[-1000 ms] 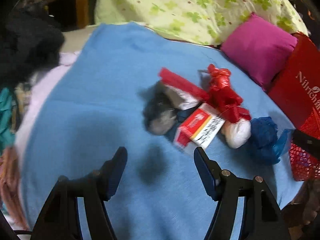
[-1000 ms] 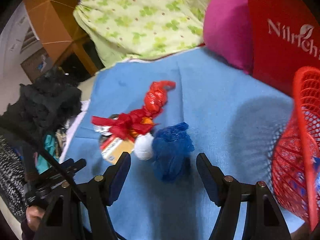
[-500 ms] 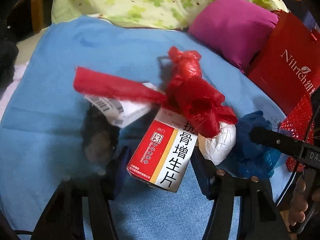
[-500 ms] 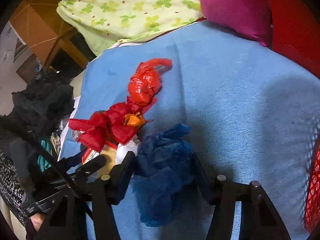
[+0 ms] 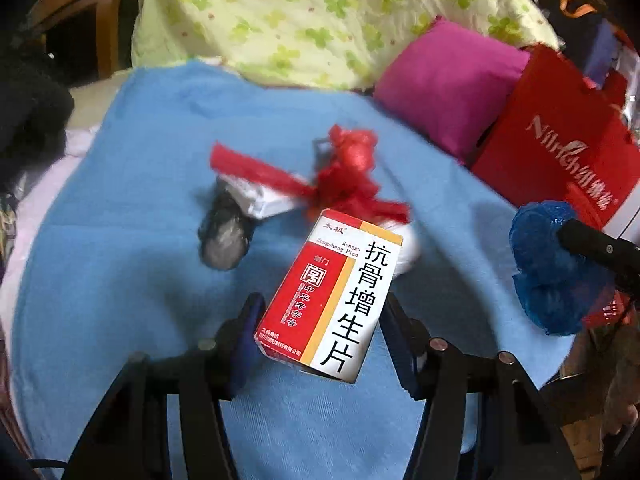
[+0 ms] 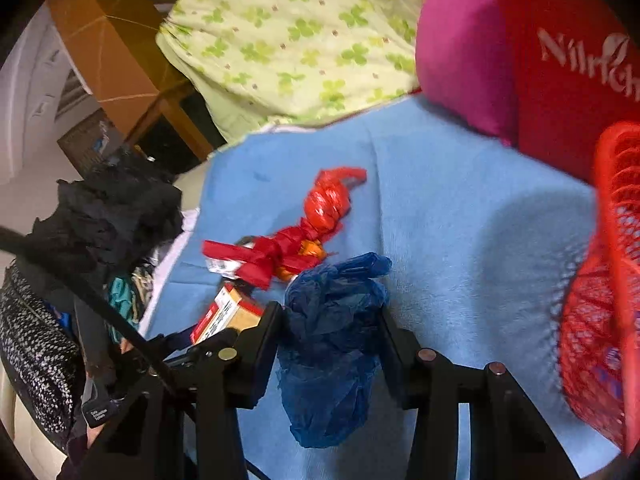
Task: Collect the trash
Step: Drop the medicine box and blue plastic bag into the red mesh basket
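My left gripper (image 5: 322, 316) is shut on a red, yellow and white medicine box (image 5: 332, 292) and holds it above the blue cloth (image 5: 140, 280). My right gripper (image 6: 330, 320) is shut on a crumpled blue plastic bag (image 6: 332, 344), lifted off the cloth; it also shows in the left wrist view (image 5: 548, 268). A knotted red plastic bag (image 5: 352, 176) lies on the cloth with a white carton (image 5: 260, 196), a grey wad (image 5: 226, 236) and a white ball (image 5: 408, 252). The red bag shows in the right wrist view (image 6: 320, 208) too.
A red mesh basket (image 6: 608, 280) stands at the right edge of the cloth. A red paper bag (image 5: 560, 140), a magenta cushion (image 5: 448, 80) and a green patterned pillow (image 5: 320, 12) lie behind. Dark clothes (image 6: 100, 216) pile up at the left.
Both grippers closed in on their items, shut on them and lifted them: the left took the medicine box, the right took the blue bag. The pile now lies farther below.
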The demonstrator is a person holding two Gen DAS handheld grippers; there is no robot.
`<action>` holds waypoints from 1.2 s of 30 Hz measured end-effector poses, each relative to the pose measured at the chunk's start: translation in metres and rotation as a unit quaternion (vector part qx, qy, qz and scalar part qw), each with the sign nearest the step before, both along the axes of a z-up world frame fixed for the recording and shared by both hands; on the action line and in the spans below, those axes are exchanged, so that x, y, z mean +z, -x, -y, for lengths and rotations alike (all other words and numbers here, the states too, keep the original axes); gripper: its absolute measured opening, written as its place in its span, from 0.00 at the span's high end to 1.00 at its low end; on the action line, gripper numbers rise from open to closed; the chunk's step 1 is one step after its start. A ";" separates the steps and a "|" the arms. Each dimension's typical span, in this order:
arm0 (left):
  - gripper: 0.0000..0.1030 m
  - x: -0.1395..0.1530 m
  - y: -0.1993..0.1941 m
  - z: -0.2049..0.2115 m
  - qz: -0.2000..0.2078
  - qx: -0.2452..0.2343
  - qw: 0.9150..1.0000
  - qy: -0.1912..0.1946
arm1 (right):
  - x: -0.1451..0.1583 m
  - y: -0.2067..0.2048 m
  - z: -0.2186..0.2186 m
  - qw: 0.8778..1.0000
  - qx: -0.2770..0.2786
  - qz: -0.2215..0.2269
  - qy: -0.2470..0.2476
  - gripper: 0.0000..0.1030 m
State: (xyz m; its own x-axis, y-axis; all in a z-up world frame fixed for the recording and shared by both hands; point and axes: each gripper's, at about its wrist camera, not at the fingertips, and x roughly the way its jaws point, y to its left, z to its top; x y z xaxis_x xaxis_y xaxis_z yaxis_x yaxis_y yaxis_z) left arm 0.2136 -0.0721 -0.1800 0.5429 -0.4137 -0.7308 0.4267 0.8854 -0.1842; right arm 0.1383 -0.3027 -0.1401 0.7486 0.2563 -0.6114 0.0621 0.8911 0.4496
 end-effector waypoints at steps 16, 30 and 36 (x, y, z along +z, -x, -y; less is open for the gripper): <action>0.41 0.112 0.082 0.122 0.098 -0.129 0.986 0.035 | 0.078 0.122 0.077 0.992 -0.096 0.084 0.021 0.52; 0.40 0.099 0.106 0.282 0.074 -0.224 0.972 0.001 | 0.063 0.184 0.203 0.971 -0.226 0.075 -0.015 0.46; 0.39 0.087 0.106 0.294 0.073 -0.224 0.972 -0.021 | 0.041 0.187 0.232 0.967 -0.242 0.061 -0.050 0.33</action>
State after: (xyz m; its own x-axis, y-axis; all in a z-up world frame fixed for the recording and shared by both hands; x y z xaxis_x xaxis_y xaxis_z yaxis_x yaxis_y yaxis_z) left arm 0.1075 -0.3659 -0.0926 0.4133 -0.6038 -0.6816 0.7904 0.6095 -0.0606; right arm -0.0491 -0.5350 -0.0993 0.8605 -0.0885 -0.5016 0.4019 0.7231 0.5618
